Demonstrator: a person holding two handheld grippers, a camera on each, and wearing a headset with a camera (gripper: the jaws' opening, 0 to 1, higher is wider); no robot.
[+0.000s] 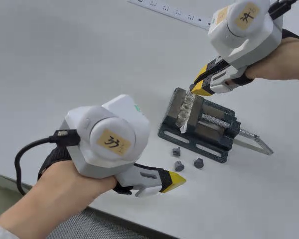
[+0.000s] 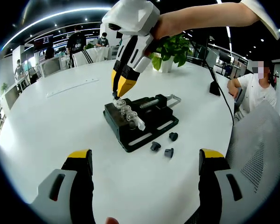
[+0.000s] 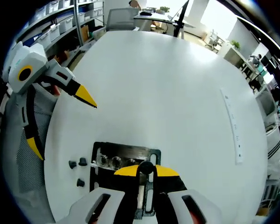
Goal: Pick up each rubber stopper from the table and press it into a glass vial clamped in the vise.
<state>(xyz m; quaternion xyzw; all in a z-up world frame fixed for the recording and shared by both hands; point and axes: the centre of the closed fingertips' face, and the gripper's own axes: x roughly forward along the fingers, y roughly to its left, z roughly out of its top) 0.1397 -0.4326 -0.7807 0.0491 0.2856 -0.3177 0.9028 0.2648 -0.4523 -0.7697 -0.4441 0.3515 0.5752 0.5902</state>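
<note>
Right claw (image 1: 201,88): clenched on one rubber stopper (image 3: 147,166), poised just above the glass vials (image 1: 185,109) in the vise (image 1: 217,134). Left claw (image 2: 144,155): released, empty, near three loose stoppers (image 1: 178,165) on the counter (image 1: 89,59). Step: insertion. Next: centre on a vial mouth, press straight down.

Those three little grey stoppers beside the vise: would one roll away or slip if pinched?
Probably very light: each stopper is tiny beside the vise. They look stepped, wide head on narrower plug, so a nudged one would likely tip or roll in a curve. Their dull surface suggests grip, not slip.
</note>
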